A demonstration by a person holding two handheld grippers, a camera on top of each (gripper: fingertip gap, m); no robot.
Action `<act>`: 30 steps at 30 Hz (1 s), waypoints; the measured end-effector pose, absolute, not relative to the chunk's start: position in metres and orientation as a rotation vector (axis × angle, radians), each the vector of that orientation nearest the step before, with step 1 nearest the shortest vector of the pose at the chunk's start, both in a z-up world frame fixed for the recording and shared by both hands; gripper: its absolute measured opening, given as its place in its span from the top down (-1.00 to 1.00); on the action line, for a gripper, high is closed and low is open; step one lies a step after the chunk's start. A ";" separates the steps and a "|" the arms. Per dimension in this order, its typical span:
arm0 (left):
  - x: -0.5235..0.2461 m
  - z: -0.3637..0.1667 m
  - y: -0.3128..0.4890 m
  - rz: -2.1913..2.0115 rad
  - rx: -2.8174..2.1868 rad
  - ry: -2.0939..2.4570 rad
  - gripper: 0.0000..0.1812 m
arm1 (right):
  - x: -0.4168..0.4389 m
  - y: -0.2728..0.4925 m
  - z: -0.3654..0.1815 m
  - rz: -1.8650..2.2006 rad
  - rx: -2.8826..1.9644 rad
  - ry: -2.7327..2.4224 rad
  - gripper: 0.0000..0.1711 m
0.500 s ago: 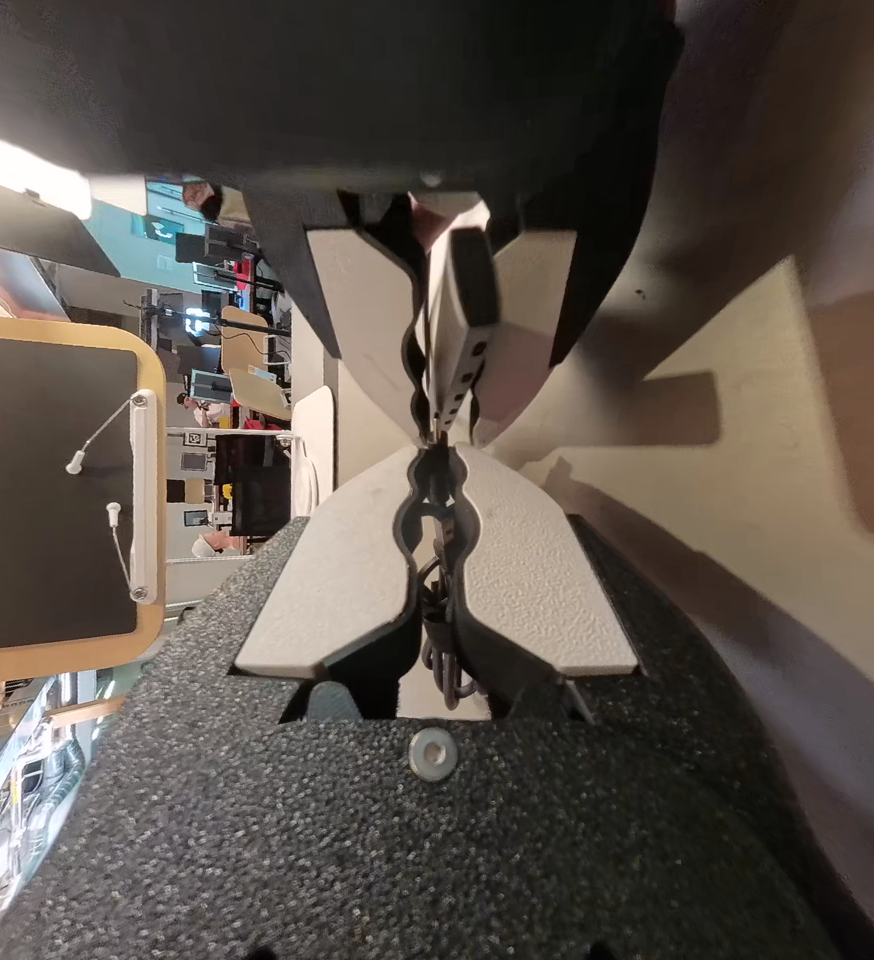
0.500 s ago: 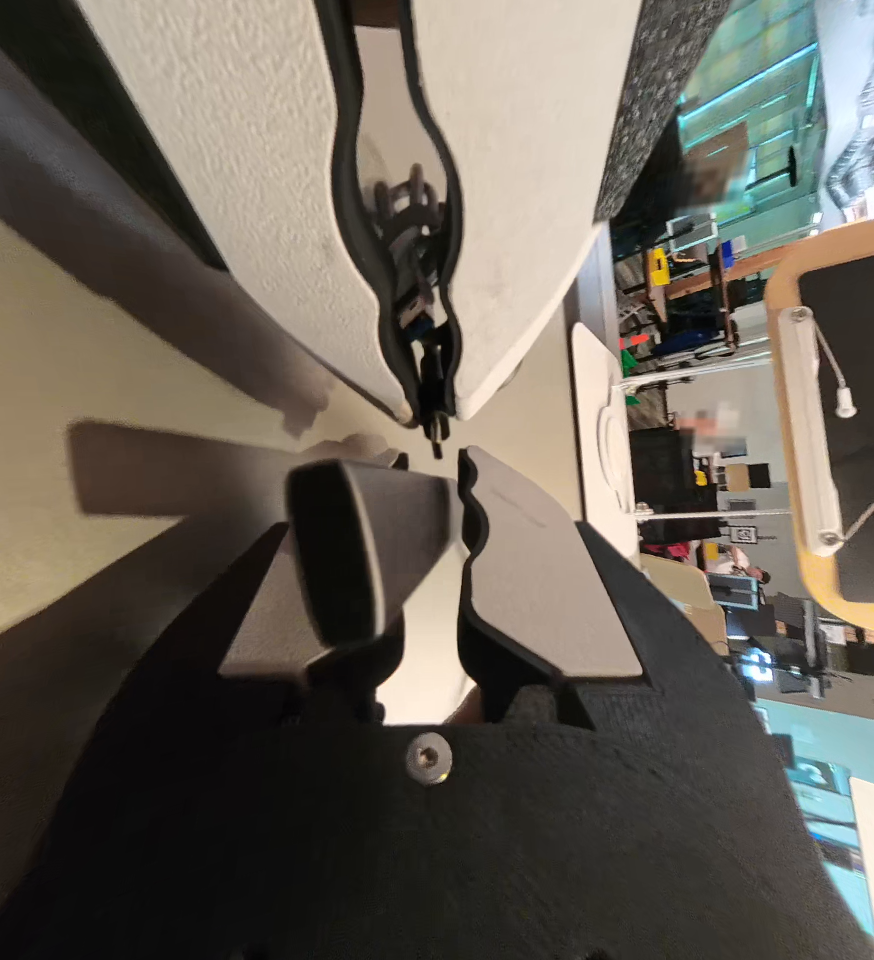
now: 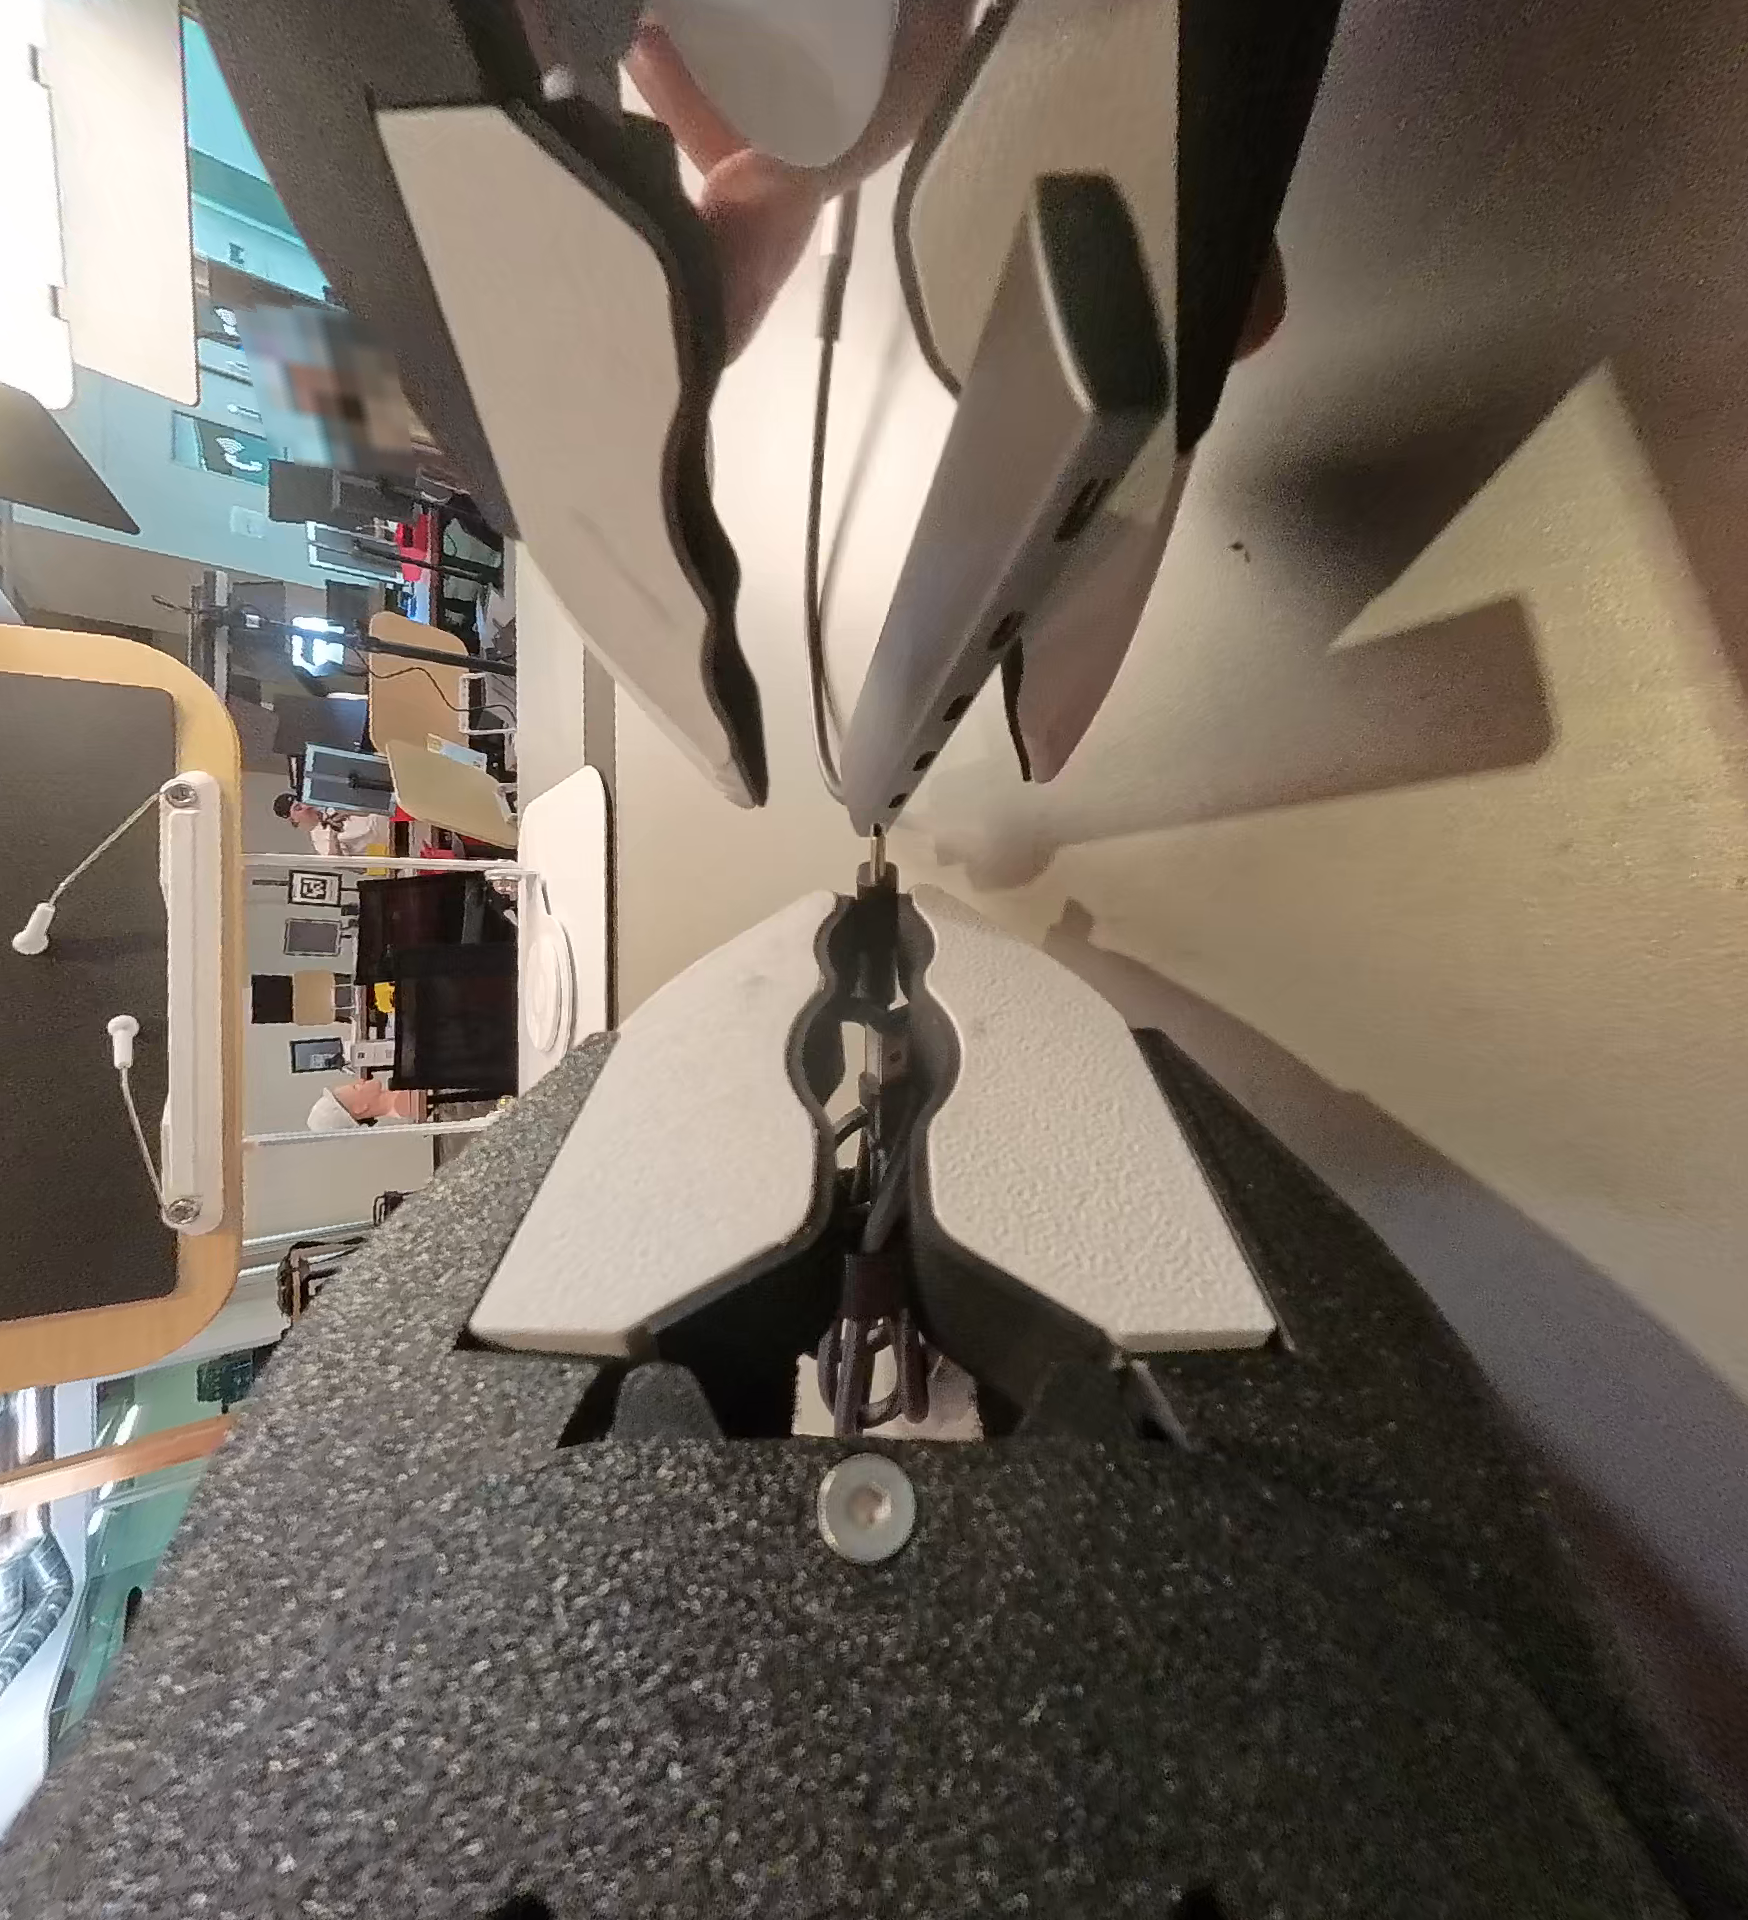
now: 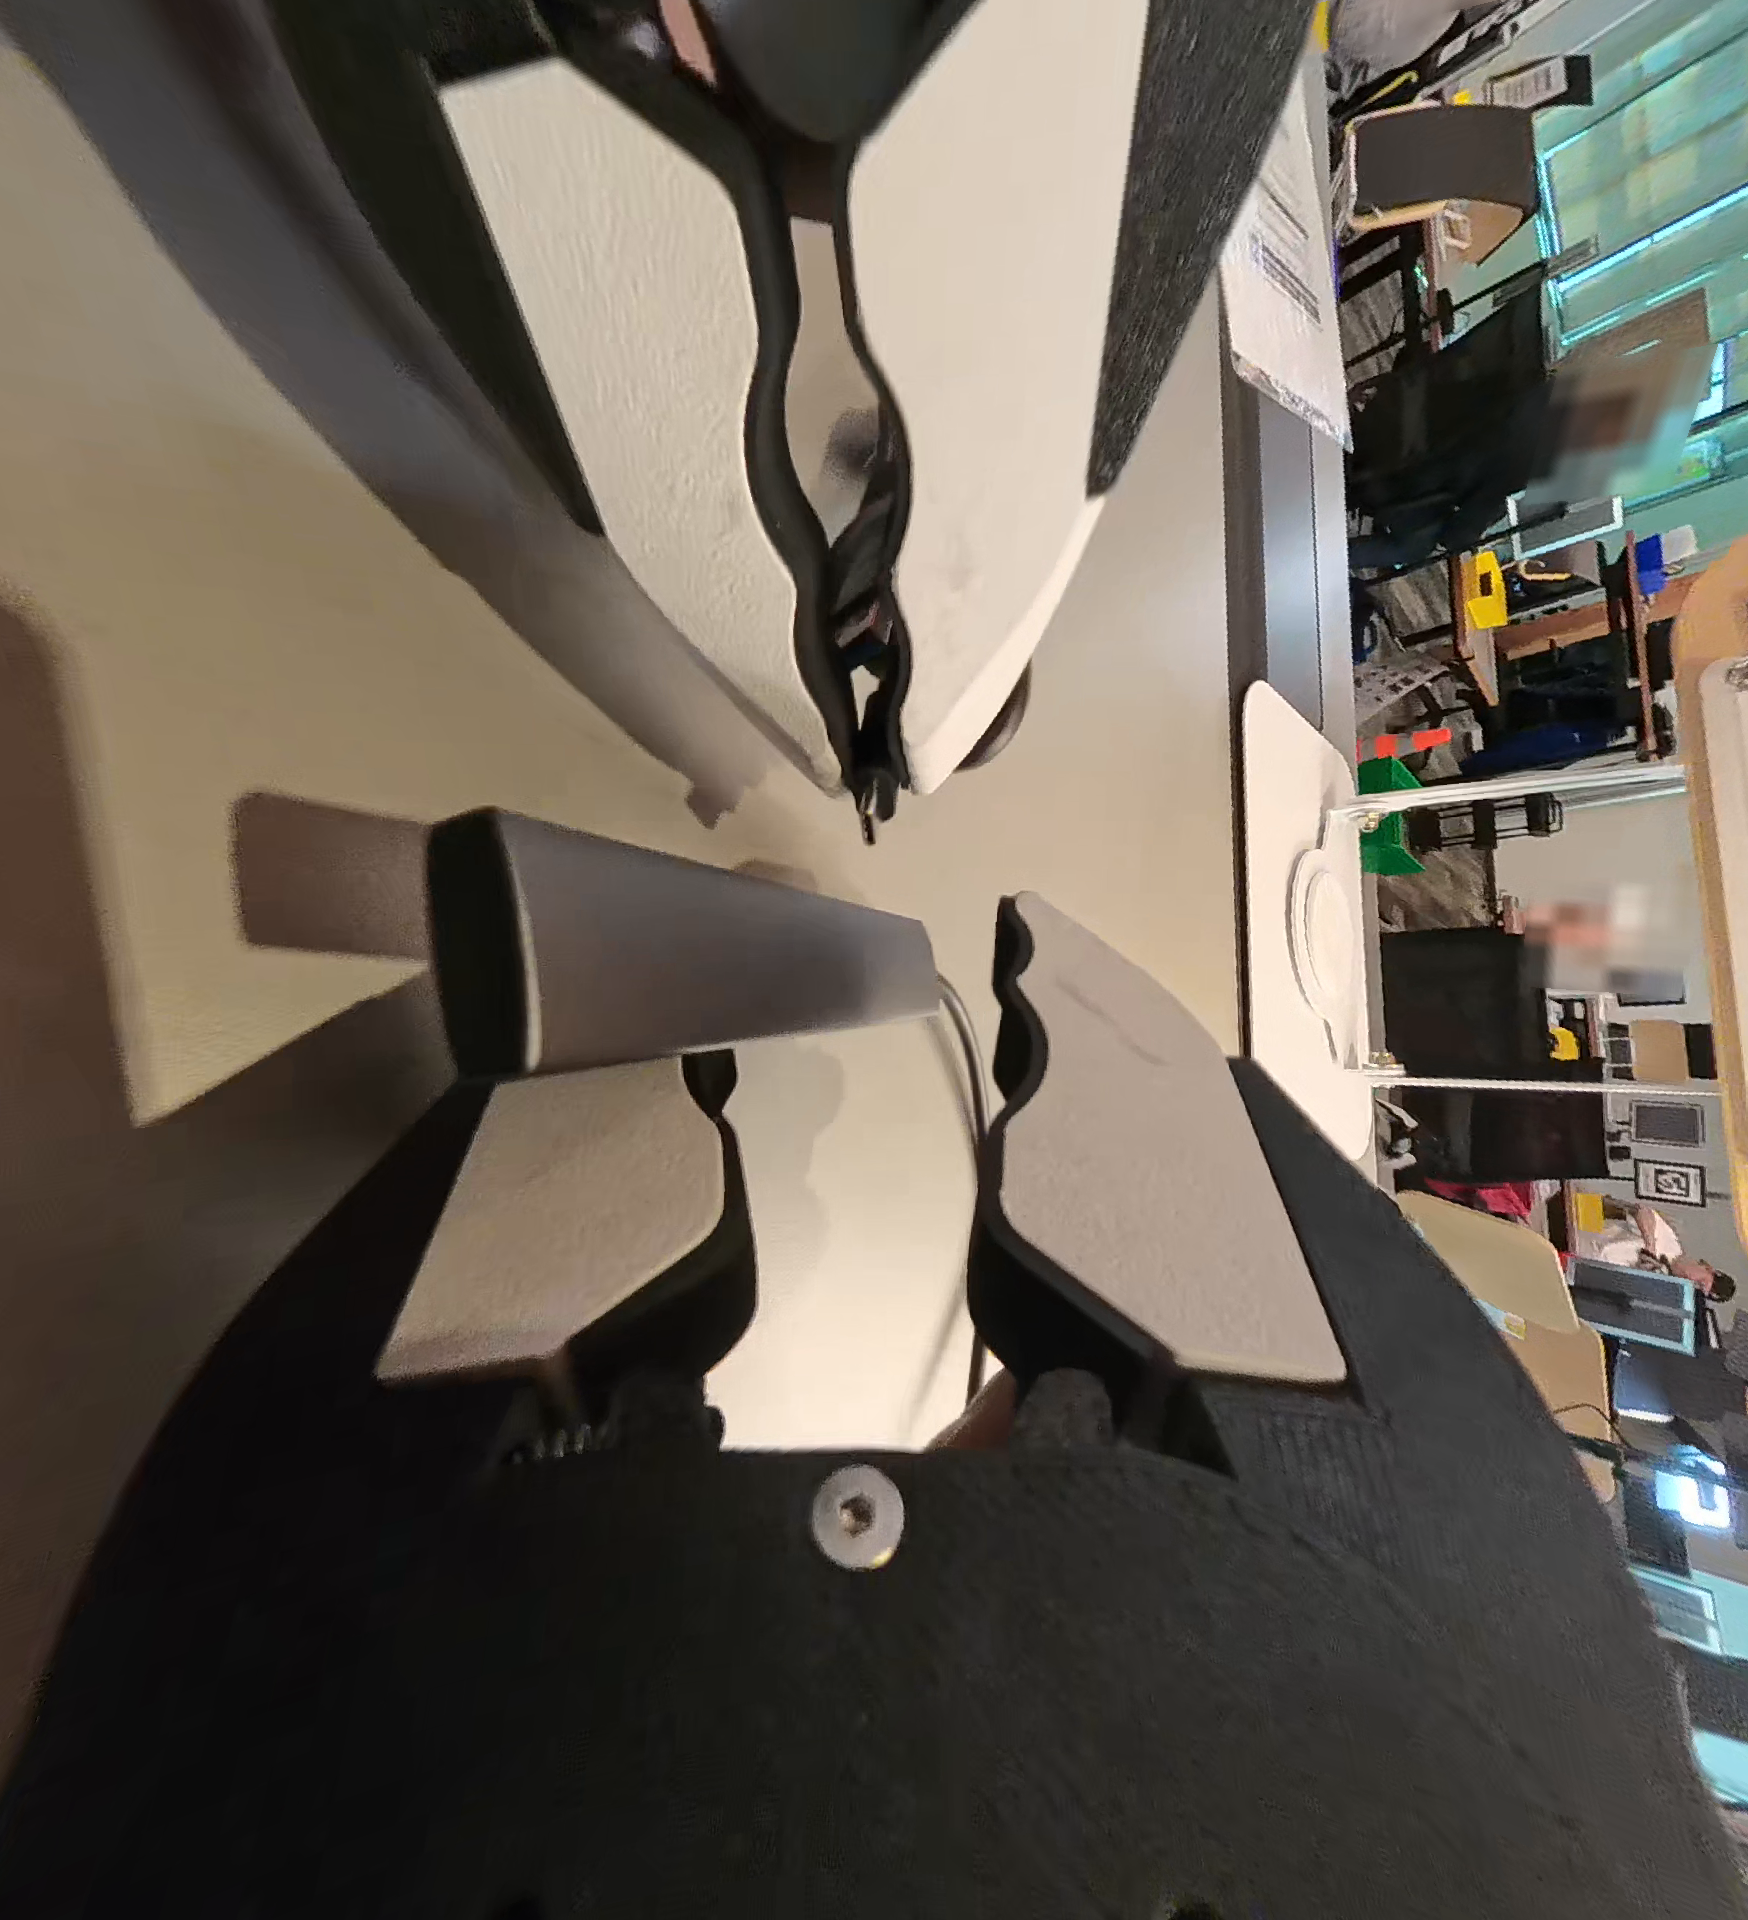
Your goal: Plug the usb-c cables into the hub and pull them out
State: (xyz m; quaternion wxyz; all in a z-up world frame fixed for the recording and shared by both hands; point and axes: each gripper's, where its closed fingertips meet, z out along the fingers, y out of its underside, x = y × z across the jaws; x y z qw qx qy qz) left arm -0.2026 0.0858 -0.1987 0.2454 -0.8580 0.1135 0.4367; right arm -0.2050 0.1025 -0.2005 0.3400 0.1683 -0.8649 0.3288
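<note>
The left hand-held gripper (image 3: 875, 904), clamped on a USB-C plug (image 3: 877, 847), met the hub (image 3: 1015, 520); the right hand-held gripper (image 4: 859, 997) stood apart around it. Insertion needed alignment.

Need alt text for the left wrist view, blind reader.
The left gripper, shut on a USB-C plug, holds the plug's metal tip just short of the end port of a silver hub. The right gripper faces it from above with the hub lying against one of its fingers, over a cream table.
</note>
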 end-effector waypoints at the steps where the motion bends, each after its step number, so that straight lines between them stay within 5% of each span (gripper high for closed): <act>1: -0.202 -0.199 0.086 1.191 -2.344 0.313 0.92 | -0.204 0.102 -0.199 0.861 0.443 -2.250 0.45; 10: -0.203 -0.197 0.087 1.202 -2.334 0.298 0.92 | -0.204 0.097 -0.194 0.880 0.404 -2.212 0.85; 30: -0.214 -0.192 0.081 1.270 -2.357 0.151 0.92 | -0.215 0.084 -0.187 0.955 0.198 -2.156 0.86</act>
